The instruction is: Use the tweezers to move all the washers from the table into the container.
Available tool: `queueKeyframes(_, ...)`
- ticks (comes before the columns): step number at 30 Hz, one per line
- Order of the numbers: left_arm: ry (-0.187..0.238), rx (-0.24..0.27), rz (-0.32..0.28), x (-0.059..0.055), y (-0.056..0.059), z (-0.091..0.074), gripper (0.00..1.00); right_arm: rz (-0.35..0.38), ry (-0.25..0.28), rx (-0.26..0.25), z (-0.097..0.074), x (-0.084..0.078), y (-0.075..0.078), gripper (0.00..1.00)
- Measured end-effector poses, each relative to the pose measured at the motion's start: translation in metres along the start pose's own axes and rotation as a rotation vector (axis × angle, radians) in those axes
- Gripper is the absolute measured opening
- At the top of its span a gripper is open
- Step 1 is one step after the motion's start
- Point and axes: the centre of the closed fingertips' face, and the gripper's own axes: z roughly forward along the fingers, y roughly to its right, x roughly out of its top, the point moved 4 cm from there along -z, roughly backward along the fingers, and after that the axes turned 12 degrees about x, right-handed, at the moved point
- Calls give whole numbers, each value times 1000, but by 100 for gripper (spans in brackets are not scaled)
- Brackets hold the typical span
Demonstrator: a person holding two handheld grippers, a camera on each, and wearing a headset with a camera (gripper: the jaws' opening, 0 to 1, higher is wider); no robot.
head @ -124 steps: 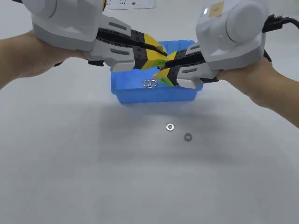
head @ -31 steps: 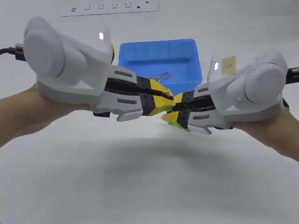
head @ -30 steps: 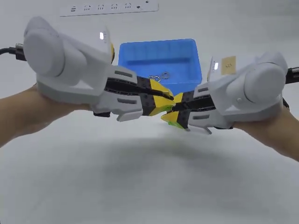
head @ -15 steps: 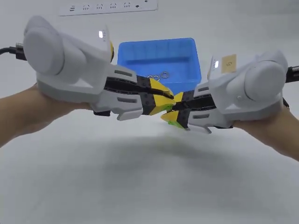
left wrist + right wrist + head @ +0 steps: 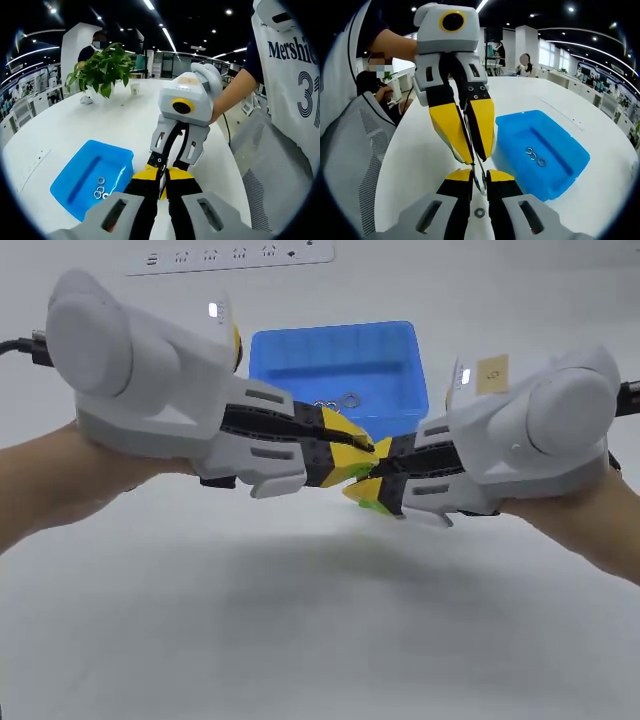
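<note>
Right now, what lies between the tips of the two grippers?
The thin tweezers, seen in the right gripper view: they run from the left gripper down to the right gripper.

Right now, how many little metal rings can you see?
4. Three washers lie together in the blue container; the fourth lies on the white table, under the right gripper. Others may be hidden beneath it.

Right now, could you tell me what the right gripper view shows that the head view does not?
Right gripper view: a washer lies on the table near the tweezers. Head view: a power strip lies beyond the blue container. Both: that container holding washers.
</note>
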Motion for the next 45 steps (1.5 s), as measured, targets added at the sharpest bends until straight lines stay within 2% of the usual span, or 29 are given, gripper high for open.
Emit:
queueKeyframes(7,-9,-4,-2,-4,-1,1,8,7,0,1,2,-2,0,12)
queueKeyframes(13,-13,-1,-11,-4,-1,1,8,9,4,2,3,-2,0,11)
queueKeyframes(18,-16,-1,16,-4,1,2,8,-5,-1,4,2,-3,0,11)
queueKeyframes(24,-15,-6,11,-2,2,0,8,-3,-1,9,0,0,-2,11)
queueKeyframes(32,10,-1,10,11,1,-14,8,3,34,31,-6,16,-5,11)
queueKeyframes(37,24,7,16,20,1,-21,8,-35,23,25,-10,26,-6,11)
queueKeyframes(39,34,7,23,25,1,-25,8,-40,37,33,-13,31,-5,11)
queueKeyframes(45,54,11,39,38,-5,-32,8,-53,58,13,-20,45,-3,11)
